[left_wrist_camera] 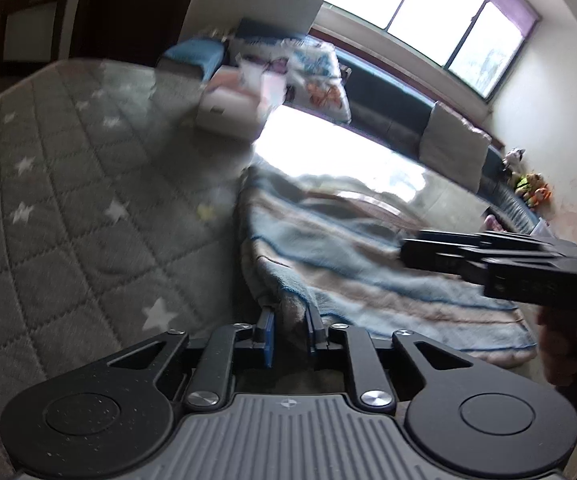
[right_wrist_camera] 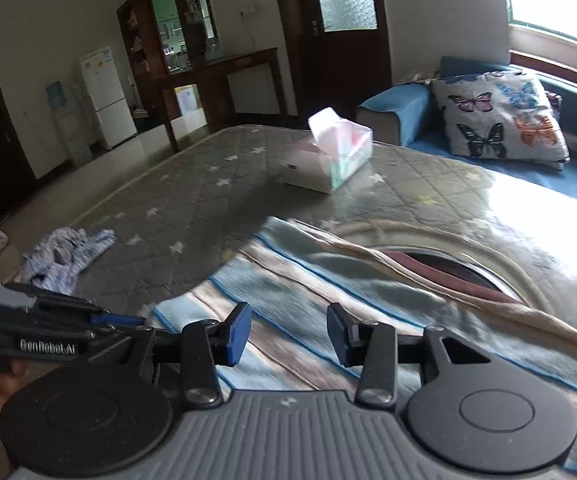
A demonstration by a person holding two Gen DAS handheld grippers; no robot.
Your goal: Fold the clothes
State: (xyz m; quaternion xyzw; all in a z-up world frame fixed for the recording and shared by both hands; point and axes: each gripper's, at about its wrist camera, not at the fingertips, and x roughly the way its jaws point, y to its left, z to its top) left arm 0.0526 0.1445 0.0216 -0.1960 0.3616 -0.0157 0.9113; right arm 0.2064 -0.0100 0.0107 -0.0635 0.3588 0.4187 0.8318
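Observation:
A blue, beige and brown striped fleece garment (left_wrist_camera: 352,248) lies spread on the grey star-quilted table (left_wrist_camera: 68,168). My left gripper (left_wrist_camera: 290,320) is shut on the garment's near edge, with cloth pinched between the pads. The right gripper (left_wrist_camera: 428,254) reaches in from the right in the left wrist view, over the garment. In the right wrist view the right gripper (right_wrist_camera: 288,334) is open and empty, just above the striped garment (right_wrist_camera: 328,292). The left gripper (right_wrist_camera: 128,322) shows at lower left, holding the garment's corner.
A tissue box (right_wrist_camera: 340,148) stands on the table's far side. A small blue-white patterned garment (right_wrist_camera: 64,256) lies crumpled at the table's left edge. A sofa with a butterfly pillow (right_wrist_camera: 500,120) runs behind the table, under a bright window.

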